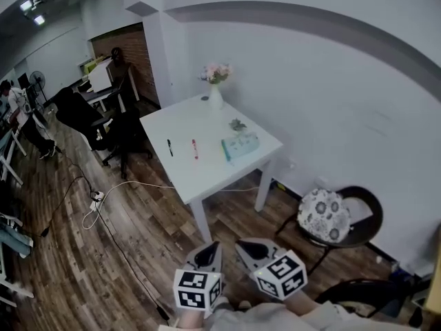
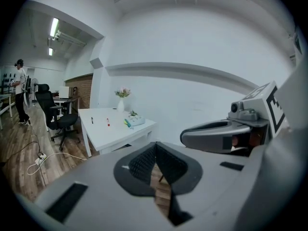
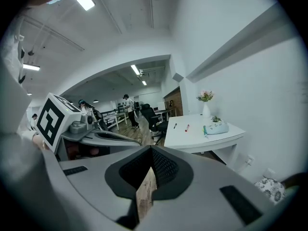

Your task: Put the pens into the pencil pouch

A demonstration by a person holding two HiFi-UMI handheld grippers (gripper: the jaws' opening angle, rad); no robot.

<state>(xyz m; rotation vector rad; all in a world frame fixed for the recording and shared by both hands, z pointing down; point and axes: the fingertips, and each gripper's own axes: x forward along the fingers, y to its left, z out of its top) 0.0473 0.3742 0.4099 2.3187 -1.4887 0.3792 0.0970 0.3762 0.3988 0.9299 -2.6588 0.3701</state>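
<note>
**Q:** Why are both tongs held so low and close to you?

**A:** I'm standing well back from the tabletop point(image 1: 207, 174), so nothing is in reach. My left tongs point(image 1: 207, 252) and right tongs point(image 1: 252, 248) hang side by side. Both are closed with nothing between them, and both tilt a little down toward the floor point(image 1: 131, 240).

**Q:** And the pens?

**A:** Two lie on the tabletop, close but apart: a black pen point(image 1: 169, 147) and a red pen point(image 1: 195, 149). The pencil pouch point(image 1: 242, 145) lies flat just to the right of them. Laid out like that, I'd judge one pair of tongs should steady the pouch while the other fetches.

**Q:** What can't you make out?

**A:** I can't tell whether the pouch's zip is open, because it's too small from here. A greenish stick point(image 1: 225, 150) lies along the pouch's left edge and may be a third pen. The small thing point(image 1: 238, 124) behind the pouch is unclear. My arms are cut off at the bottom edge.
</note>
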